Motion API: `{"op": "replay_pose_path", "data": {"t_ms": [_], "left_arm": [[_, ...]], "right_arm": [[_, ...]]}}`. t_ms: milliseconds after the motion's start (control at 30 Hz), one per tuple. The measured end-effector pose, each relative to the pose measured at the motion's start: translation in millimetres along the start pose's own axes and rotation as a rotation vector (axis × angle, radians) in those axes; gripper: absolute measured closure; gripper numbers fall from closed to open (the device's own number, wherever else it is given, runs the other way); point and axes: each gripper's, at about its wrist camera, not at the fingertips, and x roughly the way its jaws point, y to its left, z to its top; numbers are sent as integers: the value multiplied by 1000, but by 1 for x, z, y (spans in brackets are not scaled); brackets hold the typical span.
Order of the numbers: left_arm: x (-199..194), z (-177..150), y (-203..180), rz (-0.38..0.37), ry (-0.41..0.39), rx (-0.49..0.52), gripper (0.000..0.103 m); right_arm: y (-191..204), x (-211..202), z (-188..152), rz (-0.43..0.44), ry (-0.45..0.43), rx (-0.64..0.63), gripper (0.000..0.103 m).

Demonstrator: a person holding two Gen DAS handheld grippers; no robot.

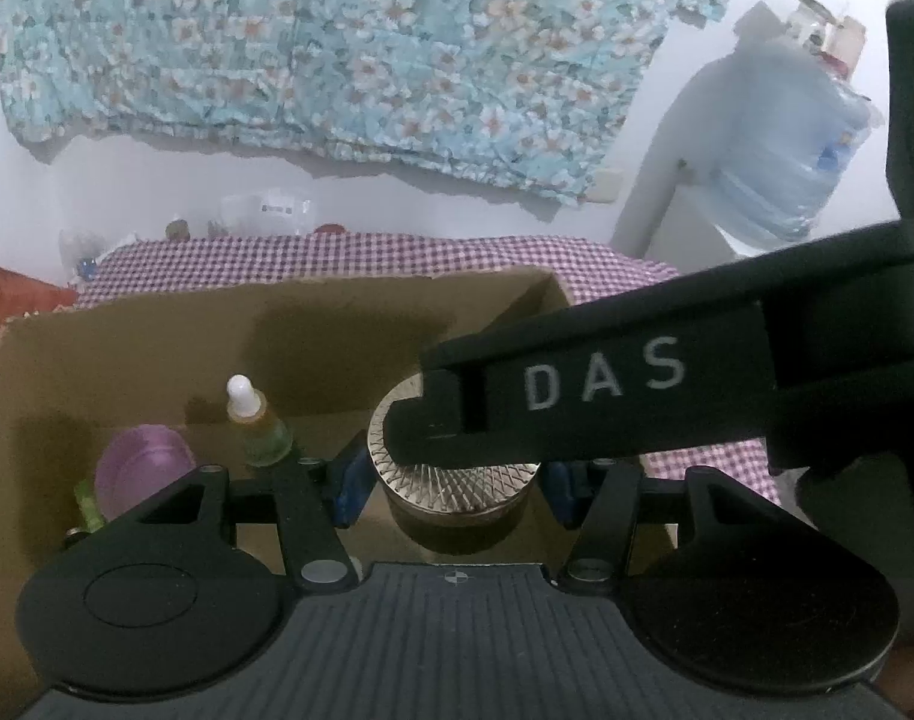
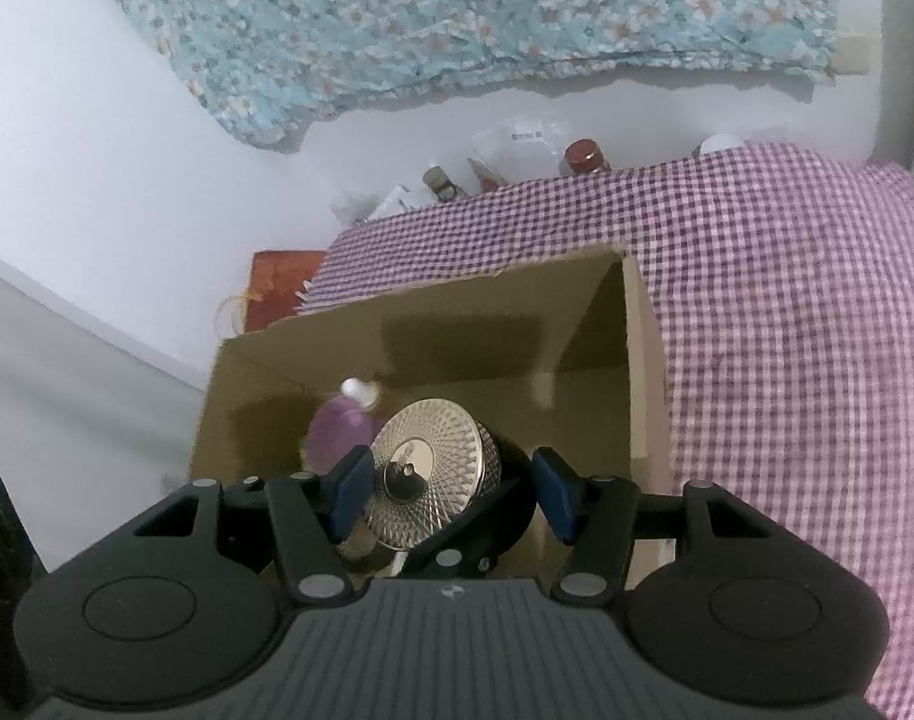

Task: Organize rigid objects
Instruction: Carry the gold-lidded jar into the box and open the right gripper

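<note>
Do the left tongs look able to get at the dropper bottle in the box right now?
Probably not: the left tongs seem shut on the silver-lidded jar, and the right tongs cross overhead. The dropper bottle itself stands unobstructed.

Left claw (image 1: 453, 483) jaws part-open, right claw (image 2: 450, 495) likewise, both angled down

Both grippers (image 1: 453, 483) (image 2: 450, 495) had black bodies, blue finger pads (image 2: 350, 495), silver screws, and one bore white "DAS" lettering (image 1: 604, 382).

Cardboard box (image 2: 643, 360) on checked cloth (image 2: 787, 300)
</note>
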Motion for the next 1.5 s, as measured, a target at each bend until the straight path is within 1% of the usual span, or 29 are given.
{"op": "replay_pose_path", "data": {"t_ms": [133, 167, 200, 367, 433, 533, 567, 700, 900, 967, 1100, 1233, 1267, 1367, 1400, 1433, 1467, 1500], "left_arm": [[12, -1, -3, -9, 29, -8, 47], [15, 0, -5, -4, 38, -4, 47], [18, 0, -6, 1, 45, -1, 47], [28, -3, -6, -5, 74, -25, 46], [26, -5, -6, -6, 67, -26, 46], [23, -7, -7, -1, 63, -21, 45], [22, -7, -8, -4, 63, -23, 46], [12, -7, -13, 5, 31, -4, 46], [-4, -3, -15, -1, 15, -1, 45], [-14, -4, -17, -6, 7, 8, 44], [-44, -12, -19, -23, -10, 26, 41], [-70, -20, -14, -39, -10, 31, 39], [-79, -24, -13, -36, -8, 39, 37], [-104, -41, -9, -22, -13, 80, 31], [-113, -47, -7, -22, -16, 91, 30], [-123, -56, -4, -21, -16, 101, 27], [-130, -64, -1, -21, -13, 110, 23], [-136, -71, 3, -16, -9, 114, 22]], "right_arm": [[3, 10, 4, -57, 2, -58, 43], [4, 13, 5, -69, 3, -68, 46], [5, 15, 5, -76, 1, -80, 48], [6, 14, 7, -90, -14, -107, 49], [6, 13, 5, -93, -25, -112, 50], [5, 10, 4, -91, -40, -104, 50], [5, 8, 4, -88, -46, -100, 50], [1, 4, 3, -73, -58, -72, 50], [-4, -9, 0, -44, -96, -20, 49], [-7, -16, -4, -20, -116, 7, 49], [-14, -40, -22, 38, -178, 82, 49], [-19, -67, -55, 79, -241, 151, 49], [-20, -72, -63, 89, -252, 168, 49], [-22, -93, -98, 122, -302, 219, 47], [-21, -100, -112, 118, -326, 229, 47], [-21, -105, -124, 110, -341, 236, 45], [-19, -109, -137, 103, -349, 243, 44], [-17, -112, -152, 97, -354, 254, 43]]}}
